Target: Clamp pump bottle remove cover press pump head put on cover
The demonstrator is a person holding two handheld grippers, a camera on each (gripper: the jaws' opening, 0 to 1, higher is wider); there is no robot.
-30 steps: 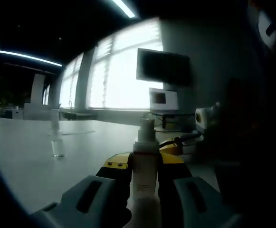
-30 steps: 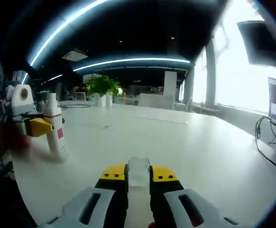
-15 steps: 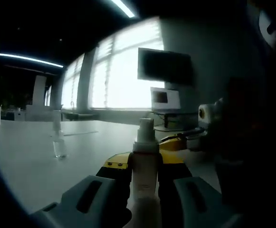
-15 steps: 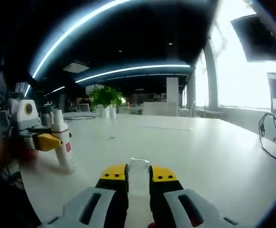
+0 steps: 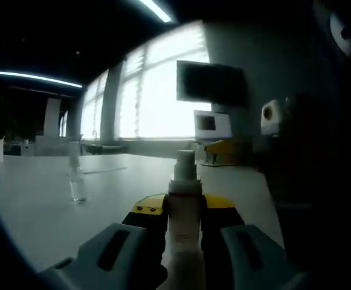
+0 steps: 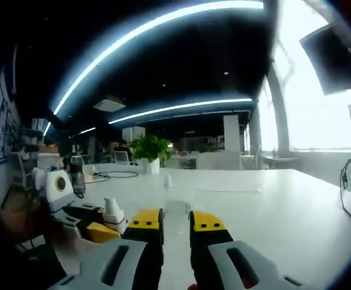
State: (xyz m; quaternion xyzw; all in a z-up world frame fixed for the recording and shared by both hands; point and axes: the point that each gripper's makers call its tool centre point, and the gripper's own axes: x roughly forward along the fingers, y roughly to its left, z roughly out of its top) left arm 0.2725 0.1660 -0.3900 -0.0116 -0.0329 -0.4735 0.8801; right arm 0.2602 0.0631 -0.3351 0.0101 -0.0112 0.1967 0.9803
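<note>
Lower centre, left gripper view: left gripper (image 5: 184, 220) pinching the pump bottle (image 5: 183, 208) between its jaws, bottle upright, pump head (image 5: 184, 164) bare at the top.
Lower centre, right gripper view: right gripper (image 6: 176, 225) pinching the clear cover (image 6: 176, 217), jaws tight on it.
Lower left, right gripper view: same bottle seen in the other gripper, nozzle just left of the cover.
Upper right, left gripper view: right gripper hovering near, monitor (image 5: 210, 83) and bright windows behind.
Left of centre, left gripper view: small clear bottle (image 5: 77, 179) on the white table (image 5: 36, 205), well apart.
Step, by judgement: bringing the cover onto the head.
Doing it well: cover mouth square over the nozzle, straight push down, bottle gripped steady.
</note>
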